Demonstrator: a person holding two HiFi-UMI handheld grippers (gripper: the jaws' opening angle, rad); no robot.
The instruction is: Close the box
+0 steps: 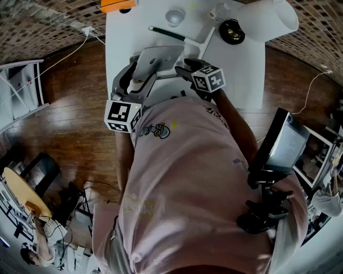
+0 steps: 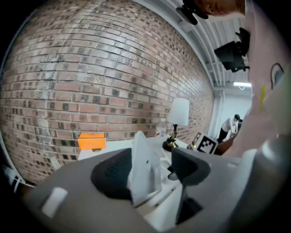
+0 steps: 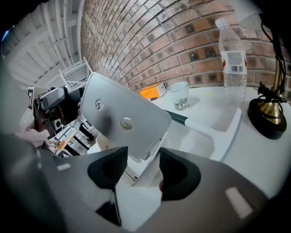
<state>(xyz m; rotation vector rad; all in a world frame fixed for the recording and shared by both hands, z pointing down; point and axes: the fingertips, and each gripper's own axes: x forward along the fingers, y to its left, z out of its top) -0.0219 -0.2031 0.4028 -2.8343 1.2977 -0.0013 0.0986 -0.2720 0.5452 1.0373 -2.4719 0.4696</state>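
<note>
A white box (image 3: 146, 160) stands on the white table (image 1: 241, 75) with its grey lid (image 1: 155, 59) raised and tilted. In the left gripper view the lid (image 2: 141, 154) shows edge-on between the jaws of my left gripper (image 2: 152, 170), close to the left pad, with a clear gap to the right pad; that gripper is open. My right gripper (image 3: 142, 170) is open too, its jaws straddling the box's near corner below the lid (image 3: 122, 118). In the head view both grippers (image 1: 131, 80) (image 1: 187, 72) flank the lid.
An orange box (image 1: 117, 5) lies at the table's far edge. A brass-based lamp (image 3: 269, 113), a water bottle (image 3: 233, 59), a cup (image 3: 179, 101) and a white tray (image 3: 218, 127) stand behind the box. A monitor on a stand (image 1: 284, 144) is at the right.
</note>
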